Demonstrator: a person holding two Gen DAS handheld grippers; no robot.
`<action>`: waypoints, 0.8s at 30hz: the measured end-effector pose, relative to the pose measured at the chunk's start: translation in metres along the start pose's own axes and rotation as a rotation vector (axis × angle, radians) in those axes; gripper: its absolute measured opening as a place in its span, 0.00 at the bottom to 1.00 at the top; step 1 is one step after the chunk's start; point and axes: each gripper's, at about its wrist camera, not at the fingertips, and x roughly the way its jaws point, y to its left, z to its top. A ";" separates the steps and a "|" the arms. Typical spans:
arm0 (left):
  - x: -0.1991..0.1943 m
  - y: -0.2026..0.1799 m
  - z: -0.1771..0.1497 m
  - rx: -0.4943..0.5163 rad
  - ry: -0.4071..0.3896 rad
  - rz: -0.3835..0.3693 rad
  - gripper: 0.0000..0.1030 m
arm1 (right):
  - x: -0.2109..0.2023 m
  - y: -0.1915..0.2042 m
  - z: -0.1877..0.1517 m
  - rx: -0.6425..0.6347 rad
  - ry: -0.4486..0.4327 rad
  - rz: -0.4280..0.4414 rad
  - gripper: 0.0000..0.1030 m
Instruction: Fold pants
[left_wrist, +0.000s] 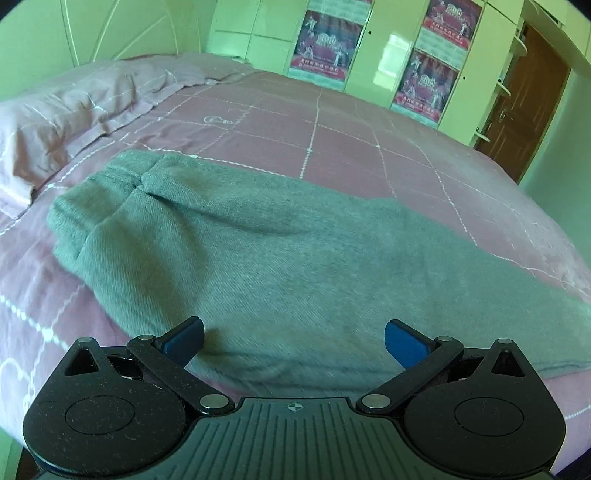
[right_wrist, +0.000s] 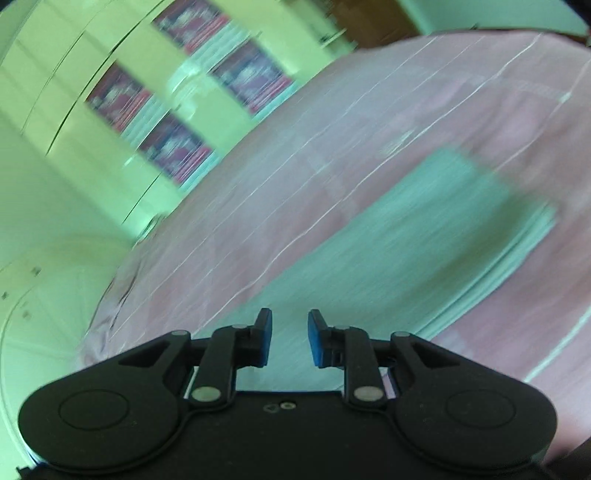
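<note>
Grey-green pants (left_wrist: 258, 251) lie folded lengthwise on the pink bed, the waistband end at the left of the left wrist view. My left gripper (left_wrist: 293, 341) hovers just above their near edge, jaws wide open and empty. The right wrist view is motion-blurred: the same pants (right_wrist: 399, 243) stretch away toward the upper right. My right gripper (right_wrist: 290, 341) stands a little open above the pants' near end, with a narrow gap between its blue pads (right_wrist: 317, 343) and no cloth in it.
A pink bedspread (left_wrist: 369, 125) with a white grid covers the bed. A pillow (left_wrist: 74, 107) lies at the far left. Pale wardrobes with posters (left_wrist: 325, 40) line the far wall, and a brown door (left_wrist: 524, 99) stands at the right.
</note>
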 end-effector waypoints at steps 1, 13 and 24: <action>-0.002 -0.006 -0.004 0.025 -0.003 0.026 1.00 | 0.010 0.008 -0.009 0.001 0.032 0.019 0.15; -0.006 0.008 -0.011 -0.064 -0.003 0.027 0.93 | 0.055 0.054 -0.070 0.155 0.312 0.183 0.15; -0.003 0.005 -0.014 -0.077 0.014 0.017 0.93 | 0.063 0.054 -0.081 0.129 0.291 0.169 0.00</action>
